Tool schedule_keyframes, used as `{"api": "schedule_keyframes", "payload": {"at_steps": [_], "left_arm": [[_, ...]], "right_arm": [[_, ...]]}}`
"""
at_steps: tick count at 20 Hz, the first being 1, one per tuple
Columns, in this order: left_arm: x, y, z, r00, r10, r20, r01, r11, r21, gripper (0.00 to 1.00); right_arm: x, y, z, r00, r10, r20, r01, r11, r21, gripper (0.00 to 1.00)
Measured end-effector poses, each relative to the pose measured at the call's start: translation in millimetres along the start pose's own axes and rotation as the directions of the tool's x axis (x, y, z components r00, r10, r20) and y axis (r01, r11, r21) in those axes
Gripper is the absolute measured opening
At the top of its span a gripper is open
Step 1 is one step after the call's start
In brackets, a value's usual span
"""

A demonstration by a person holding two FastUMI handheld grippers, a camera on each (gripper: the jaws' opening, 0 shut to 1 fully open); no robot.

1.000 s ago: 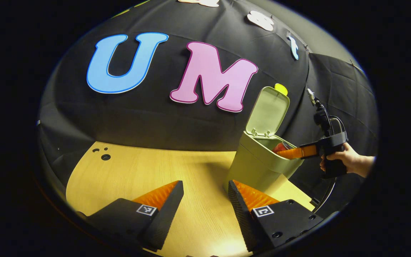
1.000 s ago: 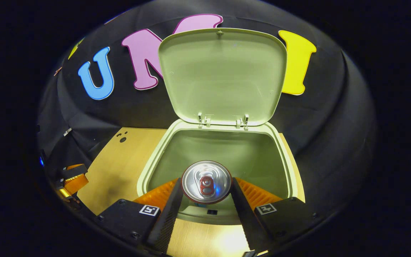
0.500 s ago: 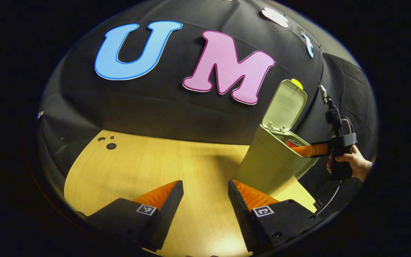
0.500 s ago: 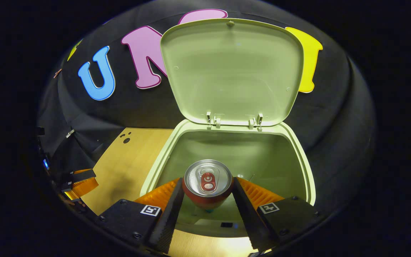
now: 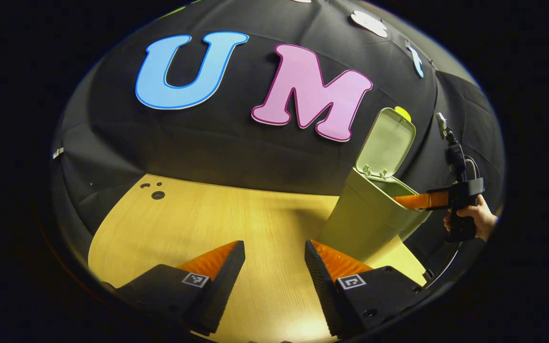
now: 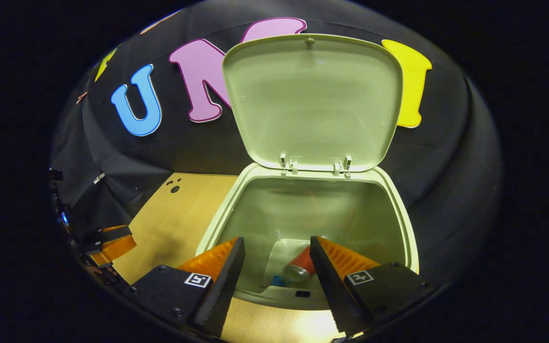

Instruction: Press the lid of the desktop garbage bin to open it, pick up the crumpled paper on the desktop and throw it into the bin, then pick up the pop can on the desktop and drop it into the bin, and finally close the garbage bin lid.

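red pop can [image 6: 299, 267] lying inside open bin [image 6: 401, 214], right gripper [image 6: 274, 259] jaws released, left gripper [image 5: 274, 259] jaws released

Red pop can [image 6: 298, 267] lies tilted inside the bin [image 6: 401, 224] (lid [image 6: 312, 97] upright).

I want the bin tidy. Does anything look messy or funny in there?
Nothing is spilled or broken. The pop can lies tipped on its side at the bottom of the bin, and the lid stands open.
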State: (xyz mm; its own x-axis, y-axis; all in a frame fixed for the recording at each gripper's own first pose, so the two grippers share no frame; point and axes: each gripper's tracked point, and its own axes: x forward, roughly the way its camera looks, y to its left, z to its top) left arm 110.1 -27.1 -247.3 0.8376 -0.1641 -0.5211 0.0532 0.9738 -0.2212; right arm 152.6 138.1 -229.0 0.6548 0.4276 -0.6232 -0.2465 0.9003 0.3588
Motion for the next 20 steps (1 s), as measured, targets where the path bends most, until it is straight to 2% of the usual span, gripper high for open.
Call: {"api": "schedule_keyframes", "payload": {"at_steps": [7,12,14,15,17,20], "left_arm": [[-35.7,-16.7,8.2,0.998,0.033,0.060,-0.035,0.999,0.032,0.82],[-53.3,-24.5,8.0,0.996,0.040,0.083,-0.042,0.999,0.023,0.83],[-56.5,-25.2,7.7,0.996,0.041,0.083,-0.042,0.999,0.018,0.83],[-58.4,-24.4,7.9,0.996,0.043,0.084,-0.045,0.999,0.019,0.83],[-60.0,-26.2,9.5,0.995,0.041,0.087,-0.043,0.999,0.013,0.83],[-61.4,-28.9,7.1,0.996,0.034,0.085,-0.035,0.999,0.009,0.83]], "right_arm": [[-49.3,7.6,25.4,0.990,0.039,0.133,-0.033,0.998,-0.044,0.87],[-84.0,9.9,51.4,0.978,0.064,0.198,-0.063,0.998,-0.010,0.87],[-93.4,8.2,60.8,0.974,0.061,0.217,-0.061,0.998,-0.004,0.89],[-113.4,11.1,60.9,0.974,0.057,0.219,-0.058,0.998,-0.005,0.93],[-122.2,8.0,73.9,0.970,0.049,0.240,-0.048,0.999,-0.009,0.99],[-136.5,7.6,106.2,0.954,0.045,0.297,-0.048,0.999,0.002,0.98]]}}
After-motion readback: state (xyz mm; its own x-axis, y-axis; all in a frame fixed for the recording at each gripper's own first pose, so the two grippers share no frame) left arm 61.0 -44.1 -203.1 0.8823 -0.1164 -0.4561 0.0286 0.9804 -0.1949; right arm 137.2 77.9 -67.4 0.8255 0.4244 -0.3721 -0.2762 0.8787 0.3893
